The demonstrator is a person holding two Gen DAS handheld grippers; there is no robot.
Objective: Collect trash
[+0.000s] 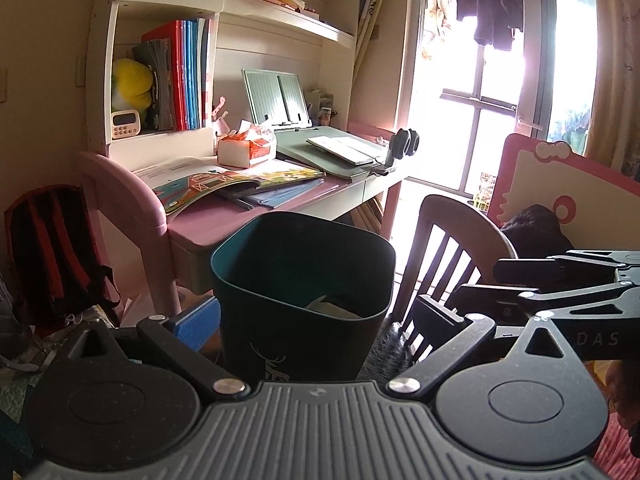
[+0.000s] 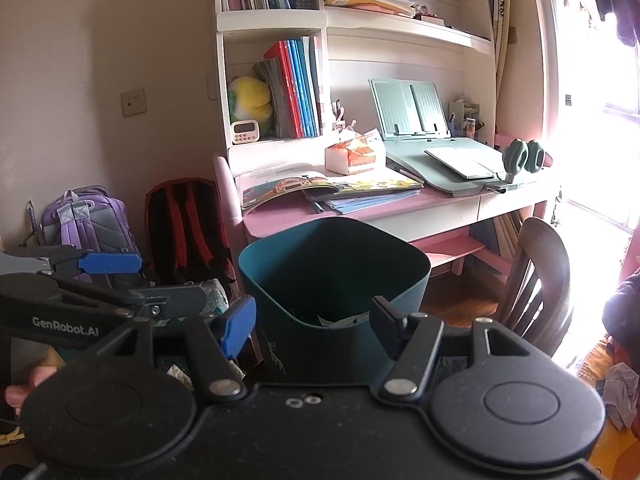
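A: Which step now?

B: Searching for the next piece, most likely. Straight ahead, the bin [image 1: 296,344], upright on the floor in front of the desk [image 2: 280,216], with some paper [image 1: 336,308] already lying at its bottom.

A: And the tools?

B: Spread wide, both the left gripper [image 1: 314,318] and the right gripper [image 2: 310,324], pinching nothing. Held side by side, just short of the bin and, as far as can be judged, not touching it.

A: Next move, then?

B: First, find loose trash. Perhaps the crumpled white thing [image 2: 620,392] low at far right, though too blurred to call paper or cloth. Would call for turning right, going down, closing softly on it, then bringing it back over the rim and letting go.

A: Anything in the way?

B: Yes, the chair [image 2: 536,280], just right of the bin; better to pass around its back. On the left, against the wall, two backpacks [image 2: 188,228]. On the desk, open books [image 2: 328,190] and a tissue pack [image 2: 352,156]. Not clearly trash, so better left alone.
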